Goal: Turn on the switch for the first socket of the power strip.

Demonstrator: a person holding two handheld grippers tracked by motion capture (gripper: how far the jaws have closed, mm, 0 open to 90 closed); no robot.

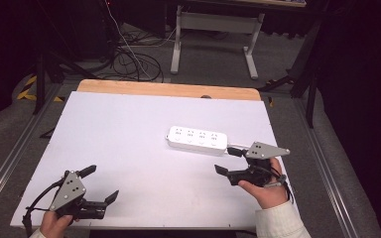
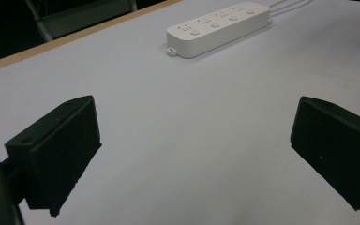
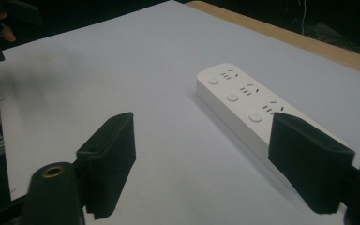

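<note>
At the near left corner of the table (image 1: 129, 124), the left gripper (image 1: 99, 184) sits low in the person's hand with its jaws spread wide and nothing between them. From there the power strip (image 1: 197, 140) lies well apart, forward and to the right across bare white surface; in the left gripper view it sits far up the frame, past the gap between the jaws.

The strip rests flat right of the table's middle, sockets up, its long axis running left to right with the far end tipped slightly toward the person. Its cord end points right.

The right gripper (image 1: 224, 162) is much the nearer: its jaws, also released and empty, open toward the strip's right end, one of them just beside it. In the right gripper view the strip runs diagonally, passing behind the right-hand jaw. A reach probably falls to this hand.
</note>
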